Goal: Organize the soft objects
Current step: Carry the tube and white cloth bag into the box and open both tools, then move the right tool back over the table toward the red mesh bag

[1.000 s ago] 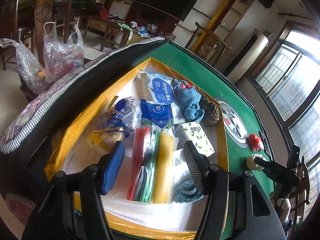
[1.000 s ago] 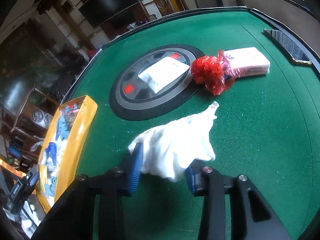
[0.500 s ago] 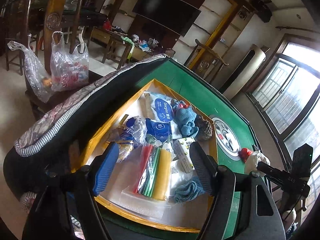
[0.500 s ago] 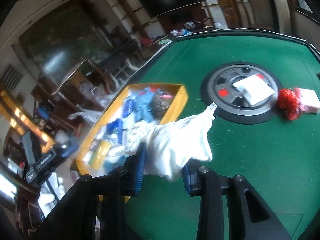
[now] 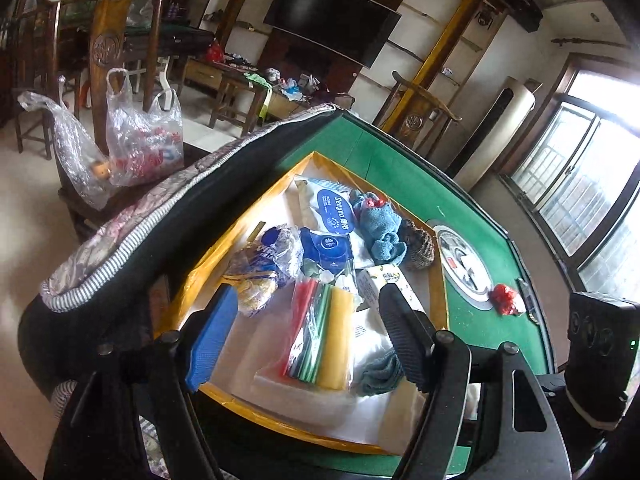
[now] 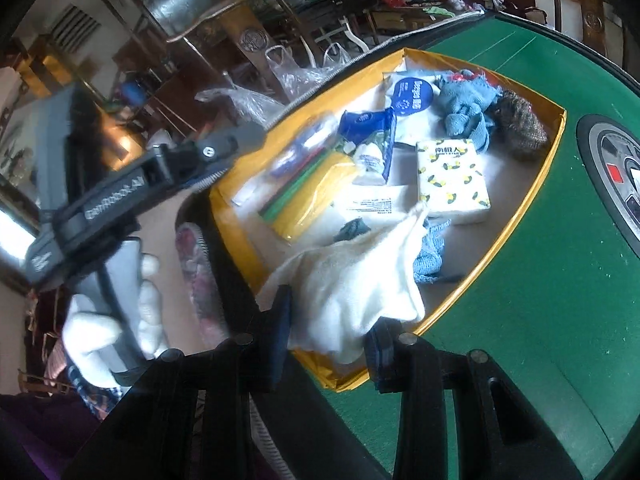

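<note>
Now right gripper [image 6: 326, 330] narrow on white cloth [image 6: 352, 284]; left gripper [image 5: 308, 334] wide, empty.

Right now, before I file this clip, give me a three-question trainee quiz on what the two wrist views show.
1. True or false: the right hand-held gripper is empty.
2. Where does the lemon-print tissue pack lie? A) on the green felt B) in the yellow box C) in a plastic bag
3. Fill in: the left hand-held gripper hovers with its jaws ____.

Key: 1 false, it grips a white cloth; 2 B; 3 open.
</note>
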Motion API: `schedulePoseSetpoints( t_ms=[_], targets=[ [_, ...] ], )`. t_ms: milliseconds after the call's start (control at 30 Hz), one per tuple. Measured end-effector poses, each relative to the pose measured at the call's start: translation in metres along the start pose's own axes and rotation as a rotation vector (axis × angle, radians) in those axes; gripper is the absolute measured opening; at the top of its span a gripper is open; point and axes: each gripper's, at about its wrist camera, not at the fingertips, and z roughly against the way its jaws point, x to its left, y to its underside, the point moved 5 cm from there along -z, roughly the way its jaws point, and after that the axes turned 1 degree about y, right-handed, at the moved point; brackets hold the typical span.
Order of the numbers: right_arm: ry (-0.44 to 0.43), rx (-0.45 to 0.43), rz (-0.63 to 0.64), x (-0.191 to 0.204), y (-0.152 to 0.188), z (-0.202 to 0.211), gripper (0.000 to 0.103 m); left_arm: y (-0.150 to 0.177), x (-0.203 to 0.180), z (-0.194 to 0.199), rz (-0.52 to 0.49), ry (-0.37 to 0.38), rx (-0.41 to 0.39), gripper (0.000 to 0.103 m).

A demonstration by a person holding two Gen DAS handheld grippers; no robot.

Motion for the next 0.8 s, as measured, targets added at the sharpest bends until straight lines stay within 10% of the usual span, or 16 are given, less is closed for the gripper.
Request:
schedulePoseSetpoints(
  t_ms=[400,800],
  targets=[
    [0.239,0.006,0.045,-0.02,-0.032,-0.034,0.03,0.005,-0.011,0.006,-0.109,-0.125,-0.04,0.073],
    [0.185,0.021,0.111,0.006,-0.013,-0.03,0.034,0.012,-0.015,0.008,-0.151,-0.184,-0.029,0.073]
  ],
)
